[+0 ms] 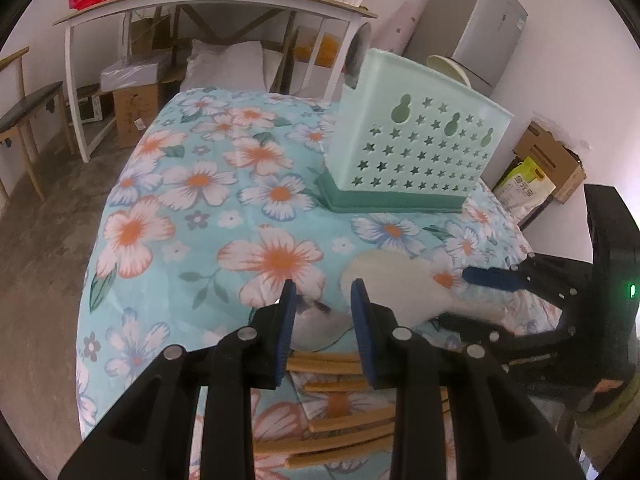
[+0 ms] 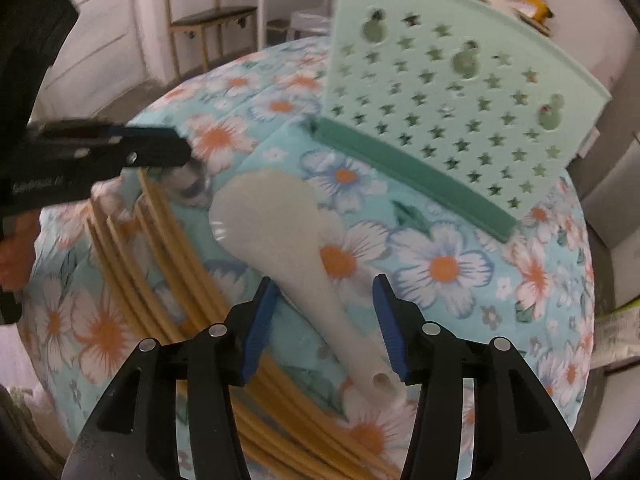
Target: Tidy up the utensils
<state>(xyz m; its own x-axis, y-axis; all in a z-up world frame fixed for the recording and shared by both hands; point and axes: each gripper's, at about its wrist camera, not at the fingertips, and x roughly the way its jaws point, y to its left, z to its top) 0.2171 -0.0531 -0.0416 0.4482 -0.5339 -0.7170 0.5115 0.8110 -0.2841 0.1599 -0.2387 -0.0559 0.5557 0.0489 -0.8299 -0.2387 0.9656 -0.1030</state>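
Observation:
A white rice paddle (image 2: 276, 216) lies on the flowered tablecloth. Its handle runs between the fingers of my right gripper (image 2: 324, 312), which stands open with gaps on both sides. In the left wrist view the paddle (image 1: 384, 276) is just right of my left gripper (image 1: 324, 308), and the right gripper (image 1: 468, 300) reaches in from the right. A shiny metal spoon (image 1: 316, 320) fills the narrow gap between the left pads, which are shut on it. The right wrist view shows that spoon (image 2: 196, 188) under the left gripper's (image 2: 182, 152) tip. Several yellow chopsticks (image 2: 160, 280) lie beneath.
A mint-green utensil holder (image 1: 416, 136) with star holes stands on a dark green base (image 2: 412, 176) at the table's far side. Beyond the tablecloth (image 1: 168, 240) are a white desk (image 1: 200, 0), a bench (image 1: 28, 108), cardboard boxes (image 1: 132, 112) and a grey fridge (image 1: 484, 20).

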